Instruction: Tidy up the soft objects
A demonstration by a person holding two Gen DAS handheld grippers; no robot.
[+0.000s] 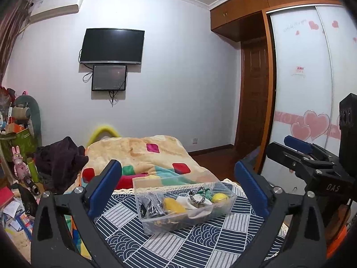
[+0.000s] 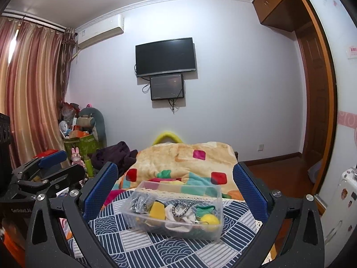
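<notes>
Soft objects fill a clear rectangular plastic bin point(image 1: 185, 203) that sits on a navy-and-white patterned cloth point(image 1: 178, 245) at the near end of a bed, as we hold both grippers back from it with nothing in either. Our left gripper point(image 1: 178, 189) has its blue-padded jaws spread wide and empty, the bin framed between them but well short of contact; our right gripper point(image 2: 175, 192) stands likewise with jaws parted and bare, and shows in the left view beside its partner. Inside the bin we make out a yellow sponge-like block point(image 2: 157, 210), a round yellow ball point(image 2: 209, 220), a white sock-like cloth point(image 2: 178, 220), a scrap of green fabric point(image 2: 204, 210), some grey-and-black patterned pieces point(image 2: 140, 202) and a dark beaded loop point(image 2: 181, 208), all heaped together with no clear order. Beyond lies a cream fleece blanket with coloured squares point(image 2: 189, 160) and a dark purple garment point(image 2: 116, 156), with a black wall-mounted television point(image 2: 165, 57) above. We judge the sorting barely under way, if begun at all: every item we can see is in the one bin, no sorted piles or second container appear on the cloth, and the picking, separating and laying out all remain ahead of us.
</notes>
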